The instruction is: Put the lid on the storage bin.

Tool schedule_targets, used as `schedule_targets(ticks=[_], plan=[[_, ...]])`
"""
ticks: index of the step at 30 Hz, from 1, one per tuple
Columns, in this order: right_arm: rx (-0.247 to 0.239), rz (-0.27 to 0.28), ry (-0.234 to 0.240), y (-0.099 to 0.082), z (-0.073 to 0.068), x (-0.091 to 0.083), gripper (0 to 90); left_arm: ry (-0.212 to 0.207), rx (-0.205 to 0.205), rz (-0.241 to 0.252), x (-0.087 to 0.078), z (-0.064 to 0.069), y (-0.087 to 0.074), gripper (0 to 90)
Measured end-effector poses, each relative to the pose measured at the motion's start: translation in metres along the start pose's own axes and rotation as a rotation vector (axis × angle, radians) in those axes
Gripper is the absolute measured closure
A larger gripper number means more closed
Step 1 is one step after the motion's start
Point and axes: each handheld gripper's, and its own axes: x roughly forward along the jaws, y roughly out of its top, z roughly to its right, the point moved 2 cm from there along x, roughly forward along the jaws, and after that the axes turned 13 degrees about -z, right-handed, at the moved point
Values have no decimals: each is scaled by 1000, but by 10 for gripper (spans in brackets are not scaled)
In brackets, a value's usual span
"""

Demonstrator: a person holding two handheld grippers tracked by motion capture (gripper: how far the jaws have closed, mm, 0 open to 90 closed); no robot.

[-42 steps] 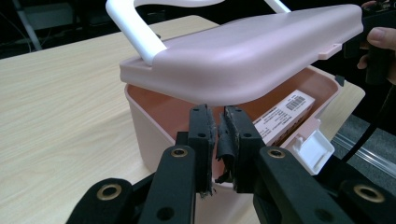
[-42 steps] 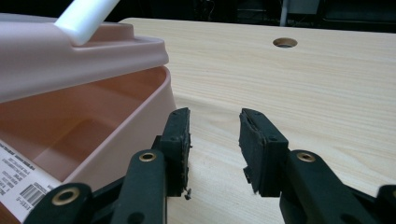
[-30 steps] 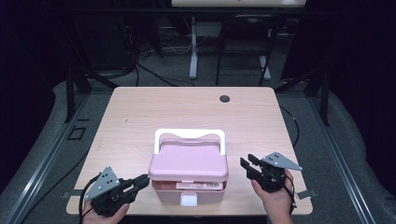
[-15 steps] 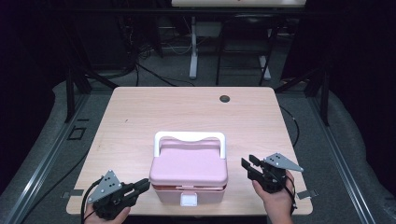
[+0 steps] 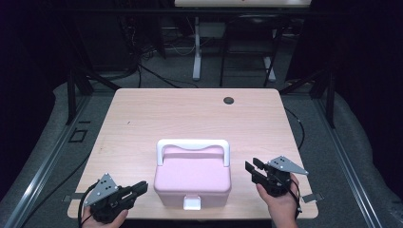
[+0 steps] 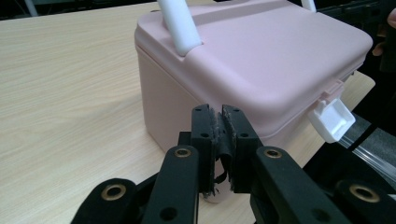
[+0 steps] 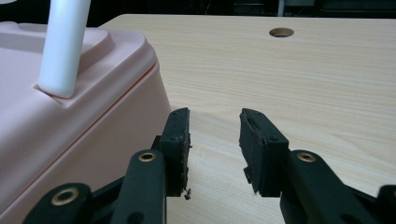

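one pink box (image 5: 192, 178) at the table's (image 5: 190, 118) near edge, long axis across it, white latch (image 5: 192, 203) facing the person, handle (image 5: 193, 144) at the back. left gripper (image 5: 138, 188) jaws nearly pressed together, empty; right gripper (image 5: 251, 168) jaws spread, empty. right gripper view shows one table hole (image 7: 281, 32); left gripper view shows the latch side.

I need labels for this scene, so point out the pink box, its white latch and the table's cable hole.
pink box (image 5: 192, 171), high view, lid top.
white latch (image 6: 332, 119), left gripper view, tab face.
cable hole (image 5: 229, 100), high view, centre.
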Motion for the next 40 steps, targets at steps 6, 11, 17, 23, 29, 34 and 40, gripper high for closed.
schedule_targets(ticks=[6, 11, 17, 23, 29, 34, 40], plan=[[9, 0, 0, -1, 1, 0, 627, 20, -25, 1, 1, -8, -2, 786], [8, -1, -5, -1, 3, 0, 625, 38, -54, -4, 4, -18, -5, 767], [12, 9, -15, -2, 4, -1, 625, 64, -99, 5, 8, -36, 1, 747], [14, 9, -16, -1, 7, -1, 615, 92, -107, 9, 14, -53, 19, 723], [-26, 2, -24, -1, 6, 0, 608, 98, -141, -2, 29, -68, 26, 713], [-40, -9, -40, -2, 8, 3, 591, 103, -146, -3, 38, -75, 28, 690], [-53, -31, -60, -4, 10, 8, 550, 104, -141, -8, 44, -77, 27, 634]])
